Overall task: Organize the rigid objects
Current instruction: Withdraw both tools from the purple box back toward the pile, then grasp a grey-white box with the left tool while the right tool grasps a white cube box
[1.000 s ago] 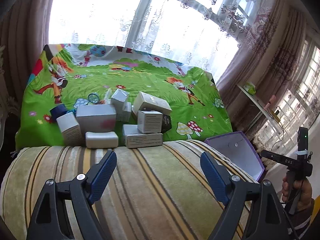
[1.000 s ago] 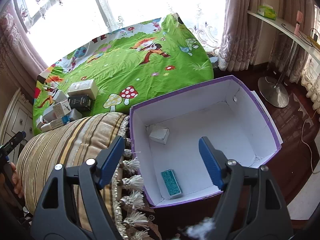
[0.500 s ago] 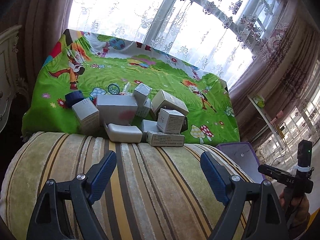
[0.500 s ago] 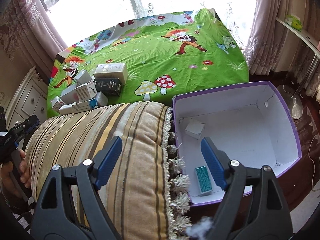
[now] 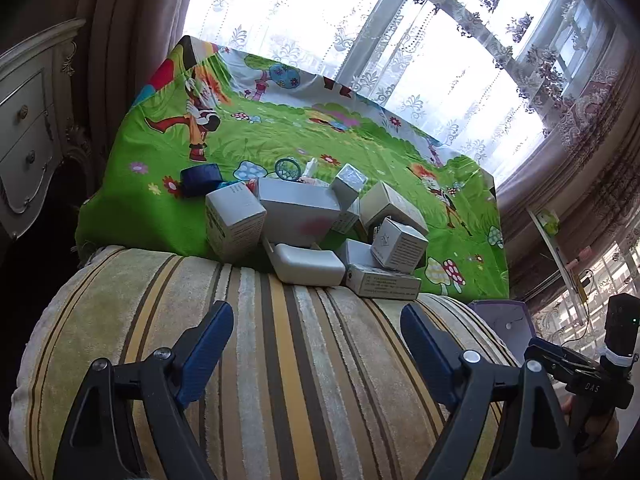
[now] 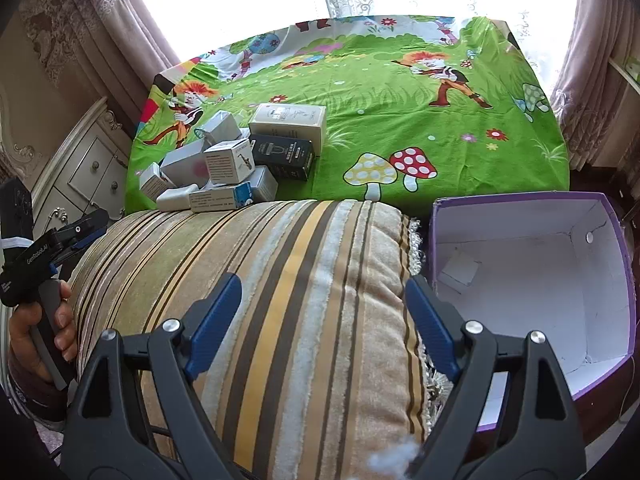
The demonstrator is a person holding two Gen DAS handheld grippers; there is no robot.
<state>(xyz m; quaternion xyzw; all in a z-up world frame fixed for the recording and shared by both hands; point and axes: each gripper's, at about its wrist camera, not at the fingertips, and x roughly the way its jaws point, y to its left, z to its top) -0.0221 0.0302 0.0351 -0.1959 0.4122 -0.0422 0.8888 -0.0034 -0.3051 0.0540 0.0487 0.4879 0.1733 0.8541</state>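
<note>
i've got both grippers over one striped cushion (image 6: 304, 280): left gripper (image 5: 316, 344) jaws wide apart, nothing between; right gripper (image 6: 324, 316) jaws opening, empty too. one pile of small boxes (image 6: 236, 160) sits on the green cartoon sheet (image 6: 420, 120), roughly ten, some hidden. one purple storage box (image 6: 616, 280) stands right of the cushion.
</note>
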